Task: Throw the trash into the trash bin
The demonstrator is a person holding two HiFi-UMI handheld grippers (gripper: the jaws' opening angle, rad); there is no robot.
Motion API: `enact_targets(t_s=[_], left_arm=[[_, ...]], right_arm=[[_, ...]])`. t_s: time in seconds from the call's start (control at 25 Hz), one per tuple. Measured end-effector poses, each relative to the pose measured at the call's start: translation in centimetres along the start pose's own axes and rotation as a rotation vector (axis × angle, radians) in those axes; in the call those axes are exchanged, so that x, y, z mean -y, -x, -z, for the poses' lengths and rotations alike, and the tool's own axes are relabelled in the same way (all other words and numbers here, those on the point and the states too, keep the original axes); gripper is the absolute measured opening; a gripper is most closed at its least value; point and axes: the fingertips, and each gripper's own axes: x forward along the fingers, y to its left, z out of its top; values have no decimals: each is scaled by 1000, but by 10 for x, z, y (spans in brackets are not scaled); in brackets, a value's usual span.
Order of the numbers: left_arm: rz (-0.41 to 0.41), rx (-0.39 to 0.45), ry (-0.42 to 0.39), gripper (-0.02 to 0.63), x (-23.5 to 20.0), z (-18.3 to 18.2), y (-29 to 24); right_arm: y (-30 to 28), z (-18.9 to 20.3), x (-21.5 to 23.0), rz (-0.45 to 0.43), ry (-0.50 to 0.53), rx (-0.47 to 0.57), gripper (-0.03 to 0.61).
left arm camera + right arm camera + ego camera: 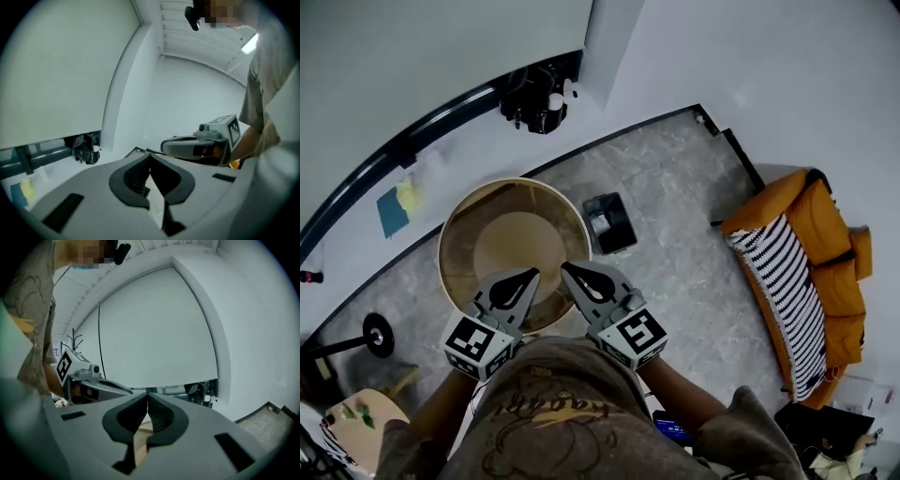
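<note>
Both grippers are held up close to the person's chest, side by side, over the near rim of a round wooden table (455,230). My left gripper (532,273) is shut, its dark pads (136,180) meeting at the tips with nothing between them. My right gripper (566,269) is shut too, and nothing shows between its pads (161,416). From the left gripper view the right gripper (165,146) shows just to the right. A small black trash bin (609,223) with a pale liner stands on the floor beyond the table. I see no trash in either gripper.
An orange sofa (825,234) with a striped blanket (783,281) fills the right side. A black bag (534,98) sits on the ledge by the wall, with blue and yellow sheets (398,204) further left. A stand's round base (377,335) is on the floor at left.
</note>
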Motion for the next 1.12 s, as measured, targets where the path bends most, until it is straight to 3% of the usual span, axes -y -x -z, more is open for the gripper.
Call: enact_targets(t_s=[0.24, 0.56, 1.12], left_arm=[[-6, 101, -79, 18, 10, -27, 36], [-49, 157, -78, 18, 4, -43, 53], [-71, 175, -92, 18, -4, -36, 67]], right_arm=[[9, -33, -33, -44, 7, 87, 18], [7, -53, -45, -48, 46, 145, 18], [-1, -55, -66, -88, 73, 154, 18]])
